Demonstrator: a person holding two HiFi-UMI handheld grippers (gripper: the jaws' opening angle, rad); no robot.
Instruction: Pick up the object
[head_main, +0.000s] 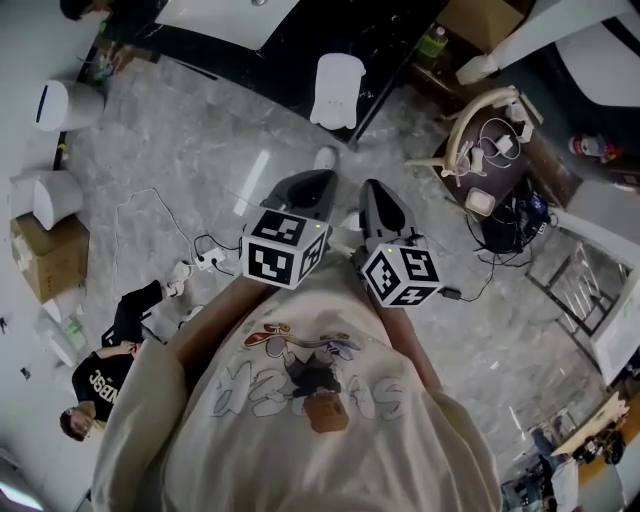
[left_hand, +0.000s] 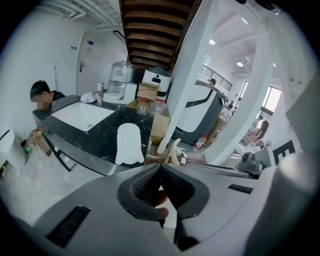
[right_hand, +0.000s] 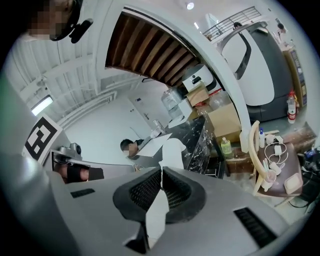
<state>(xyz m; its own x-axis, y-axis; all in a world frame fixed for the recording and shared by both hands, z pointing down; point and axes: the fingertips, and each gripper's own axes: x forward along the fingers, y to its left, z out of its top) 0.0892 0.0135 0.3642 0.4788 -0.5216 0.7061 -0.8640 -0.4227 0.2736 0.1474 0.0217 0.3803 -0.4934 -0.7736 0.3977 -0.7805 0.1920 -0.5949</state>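
Note:
Both grippers are held close in front of my chest and point away from me over the grey floor. My left gripper is shut, its black pads meeting at the tips with nothing between them. Beside it, my right gripper is also shut and holds nothing. A white, rounded, ghost-shaped object stands at the edge of the black counter, well ahead of both grippers. Neither gripper touches anything.
A white sink is set in the black counter. A wooden chair draped with cables stands at the right. At the left are a cardboard box and white bins. A person sits on the floor, lower left.

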